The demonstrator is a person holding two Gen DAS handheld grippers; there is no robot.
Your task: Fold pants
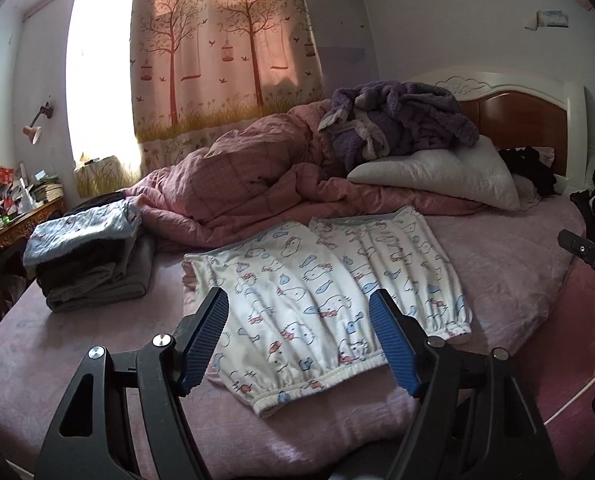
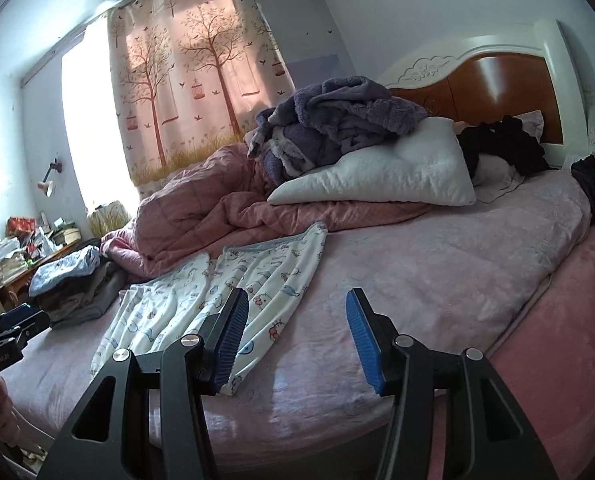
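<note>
Blue ribbed pads are what's seen closest up in both wrist views, and nothing is pinched between them in either one. On the left gripper [image 1: 299, 318] the jaws are spread wide and held above the near hem of the pants [image 1: 321, 296], which are seen through the gap without being touched. On the right gripper [image 2: 295, 330] the jaws are set at a middling gap, with only bare pink sheet seen between them; the pants [image 2: 213, 292] are passed over by the left-side pad at about 9 o'clock.

So the pants: white, printed with little cartoon animals, laid flat on the bed [image 1: 509, 264], both legs side by side and the elastic cuffs turned toward the camera. From the left view they're spread dead centre.

Around them, going by the left view's clock face:
- a stack of folded clothes [image 1: 93, 256] is parked at 9 o'clock, just beside the pants but not touching
- a rumpled pink quilt [image 1: 233, 188] is bunched up at 12, right behind the waistband end
- a white pillow [image 1: 437, 176] with a purple fleece heap [image 1: 401, 120] piled on it is found at about 1 o'clock
- a tree-print curtain [image 1: 225, 48] is hung behind all that

A bit of the right gripper's body and a hand are caught at the 3 o'clock edge.
</note>
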